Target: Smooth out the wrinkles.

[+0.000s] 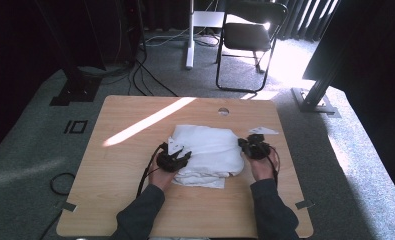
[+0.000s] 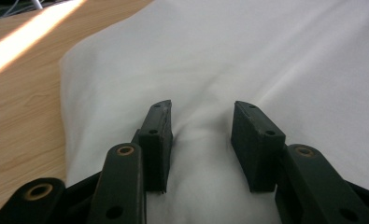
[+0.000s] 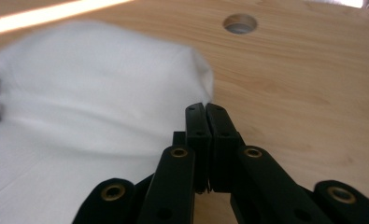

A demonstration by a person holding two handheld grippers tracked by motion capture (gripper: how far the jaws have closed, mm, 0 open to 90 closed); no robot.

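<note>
Evidently we rest the half-spread left gripper [image 2: 201, 121] on the folded white cloth [image 1: 207, 152] to steady it, while the right gripper [image 3: 205, 109], pressed together, nips its edge.

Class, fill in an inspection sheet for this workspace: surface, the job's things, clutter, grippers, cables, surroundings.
Surface: wooden table, round hole near the far edge, sunlit stripe.
Job's things: folded white cloth at the middle.
Clutter: nothing seen.
Grippers: left gripper jaws apart over the cloth; right gripper shut at the cloth's edge, nothing visibly between its jaws.
Cables: black cables on the floor.
Surroundings: grey carpet, folding chair, dark curtains.
</note>
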